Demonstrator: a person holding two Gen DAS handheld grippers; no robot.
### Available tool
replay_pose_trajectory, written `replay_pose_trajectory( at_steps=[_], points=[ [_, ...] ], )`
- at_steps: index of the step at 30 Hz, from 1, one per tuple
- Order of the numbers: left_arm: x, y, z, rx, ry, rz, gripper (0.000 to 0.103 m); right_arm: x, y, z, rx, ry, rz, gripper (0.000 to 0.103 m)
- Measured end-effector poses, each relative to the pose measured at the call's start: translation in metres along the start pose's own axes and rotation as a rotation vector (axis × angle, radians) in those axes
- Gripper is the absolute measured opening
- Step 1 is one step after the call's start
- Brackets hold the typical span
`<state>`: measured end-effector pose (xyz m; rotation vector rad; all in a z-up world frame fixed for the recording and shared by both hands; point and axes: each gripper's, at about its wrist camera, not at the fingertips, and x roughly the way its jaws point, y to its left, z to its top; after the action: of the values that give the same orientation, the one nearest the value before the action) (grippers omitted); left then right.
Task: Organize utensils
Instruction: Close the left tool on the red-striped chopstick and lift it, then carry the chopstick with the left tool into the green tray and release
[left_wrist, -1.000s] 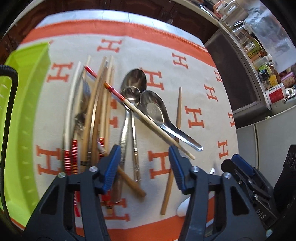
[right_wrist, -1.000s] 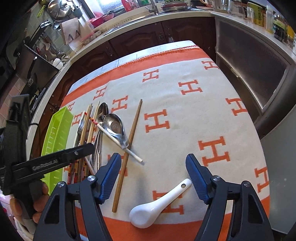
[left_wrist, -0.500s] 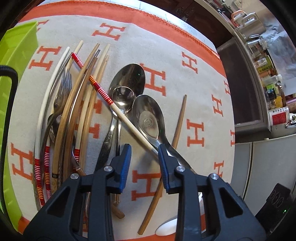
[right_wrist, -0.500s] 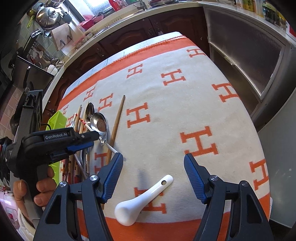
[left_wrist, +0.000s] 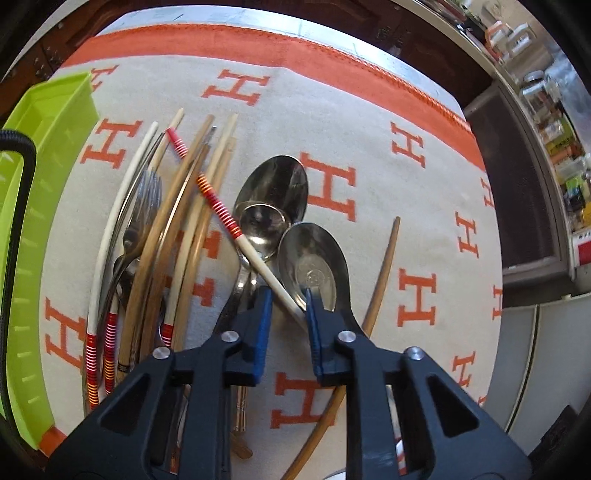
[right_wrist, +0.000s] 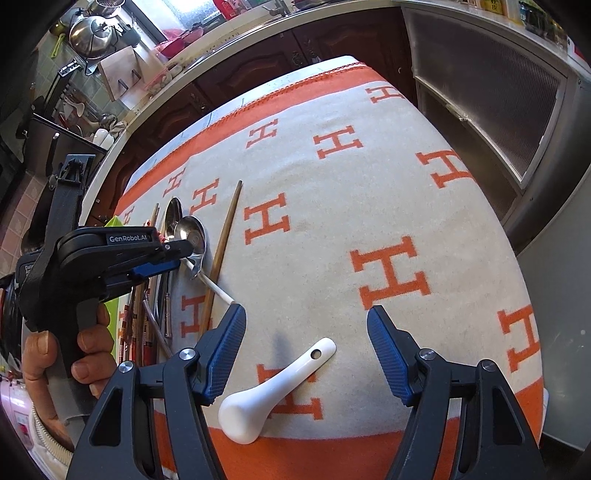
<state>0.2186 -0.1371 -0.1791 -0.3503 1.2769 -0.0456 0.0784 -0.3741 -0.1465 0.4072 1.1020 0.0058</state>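
Observation:
A pile of utensils lies on the orange-and-cream cloth (left_wrist: 369, 122): several chopsticks, forks (left_wrist: 142, 206) and three metal spoons (left_wrist: 314, 266). A cream chopstick with red-striped end (left_wrist: 236, 236) lies diagonally over the spoons. My left gripper (left_wrist: 287, 300) straddles its plain end with jaws narrowed around it; a small gap shows each side. It also shows in the right wrist view (right_wrist: 177, 254). My right gripper (right_wrist: 306, 339) is open and empty above a white ceramic spoon (right_wrist: 273, 387).
A lime green tray (left_wrist: 40, 206) lies along the left of the pile. A single brown chopstick (left_wrist: 380, 273) lies right of the spoons. Kitchen cabinets and a counter with jars ring the table's far and right edges.
My left gripper has moved forward over the pile and narrowed its jaws from wide open to around the striped chopstick's plain end. My right gripper has stayed open above the white spoon.

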Motion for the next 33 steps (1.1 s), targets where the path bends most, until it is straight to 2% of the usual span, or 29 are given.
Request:
replay_pose_trajectory(
  at_steps=[6, 8, 15, 19, 23, 28, 33],
  points=[
    [-0.004, 0.022, 0.003, -0.043, -0.004, -0.065, 0.008, 0.003, 0.0, -0.001, -0.005, 0.009, 0.003, 0.067],
    [-0.008, 0.022, 0.002, -0.018, -0.016, -0.049, 0.004, 0.005, 0.0, -0.002, -0.008, 0.015, 0.004, 0.065],
    [-0.04, 0.022, -0.004, 0.09, -0.045, -0.06, 0.003, 0.007, 0.013, -0.001, -0.038, 0.019, 0.011, 0.064],
    [-0.072, 0.032, -0.015, 0.165, -0.052, -0.07, 0.003, 0.006, 0.024, -0.001, -0.064, 0.022, 0.022, 0.064],
    [-0.116, 0.046, -0.027, 0.228, -0.094, -0.067, 0.003, 0.01, 0.046, -0.001, -0.116, 0.031, 0.033, 0.061],
    [-0.17, 0.093, -0.033, 0.231, -0.173, 0.0, 0.003, 0.026, 0.082, -0.005, -0.192, 0.056, 0.03, 0.057],
    [-0.193, 0.148, -0.026, 0.189, -0.226, 0.125, 0.003, 0.05, 0.114, -0.008, -0.248, 0.066, -0.027, 0.053]
  ],
)
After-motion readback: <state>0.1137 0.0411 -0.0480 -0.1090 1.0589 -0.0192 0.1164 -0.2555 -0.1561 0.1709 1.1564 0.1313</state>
